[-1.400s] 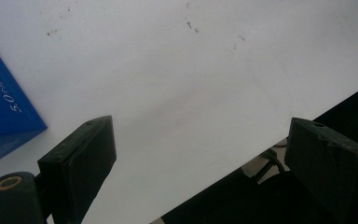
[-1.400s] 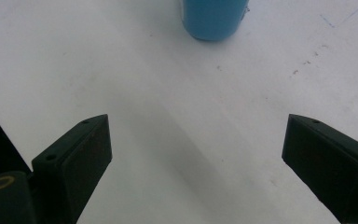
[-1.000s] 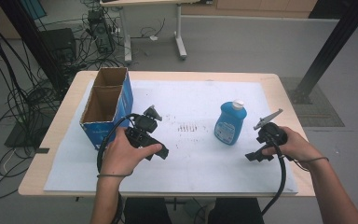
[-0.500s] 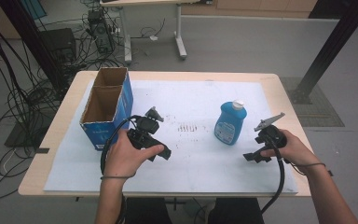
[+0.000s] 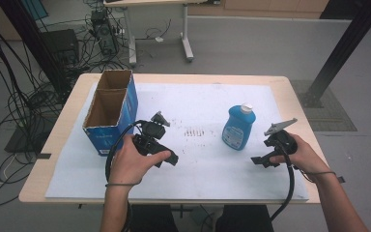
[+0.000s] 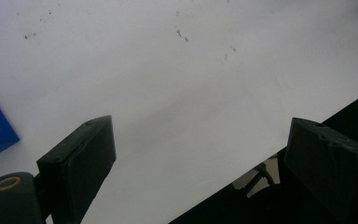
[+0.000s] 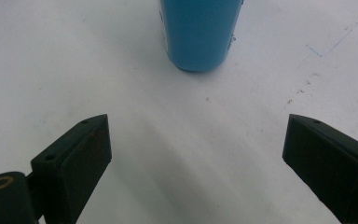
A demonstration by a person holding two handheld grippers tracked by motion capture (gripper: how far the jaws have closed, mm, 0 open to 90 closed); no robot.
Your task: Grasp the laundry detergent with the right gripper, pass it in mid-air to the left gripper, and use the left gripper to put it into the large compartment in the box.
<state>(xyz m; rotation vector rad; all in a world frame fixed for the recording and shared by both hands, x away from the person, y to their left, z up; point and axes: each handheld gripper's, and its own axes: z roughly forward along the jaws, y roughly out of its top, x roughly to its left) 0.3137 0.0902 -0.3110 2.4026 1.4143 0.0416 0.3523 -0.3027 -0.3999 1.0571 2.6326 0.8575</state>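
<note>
One blue bottle (image 5: 238, 128) stands between two grippers, beside one cardboard box (image 5: 110, 111).

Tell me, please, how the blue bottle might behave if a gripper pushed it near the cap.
The blue bottle stands upright, tall on a narrow base, so it would probably tip rather than slide. Its smooth plastic wall looks slippery and may flex. How full it is cannot be told.

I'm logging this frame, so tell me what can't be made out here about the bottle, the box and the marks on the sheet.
- Blue bottle: the right gripper view's top edge cuts off its cap; its label is too small in the high view.
- Cardboard box: its floor is hidden by its own walls in the high view.
- Marks on the white sheet: too small to read.
</note>
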